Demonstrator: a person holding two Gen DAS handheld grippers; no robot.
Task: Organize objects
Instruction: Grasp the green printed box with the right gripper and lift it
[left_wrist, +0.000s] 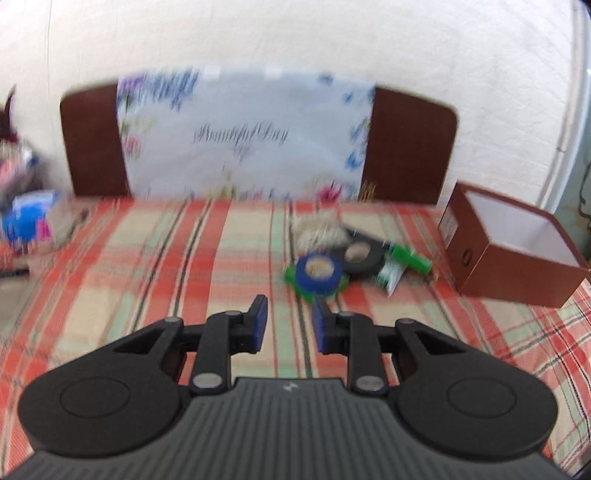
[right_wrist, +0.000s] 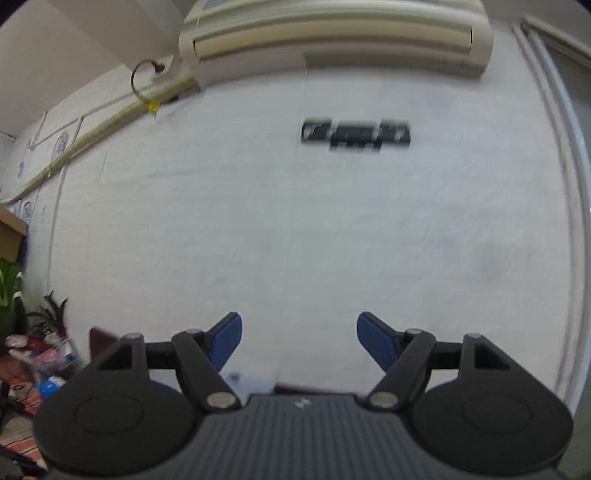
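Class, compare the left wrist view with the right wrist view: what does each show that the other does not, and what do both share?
Only the left wrist view shows the plaid bedcover, the blue tape roll, the black tape roll, the open brown box and the left gripper, open and empty.

Only the right wrist view shows the air conditioner, the dark wall sign and the right gripper, open and empty.

Both show the white wall and clutter at the left edge.

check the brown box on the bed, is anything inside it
No, the brown box sits open and only its bare white inside shows.
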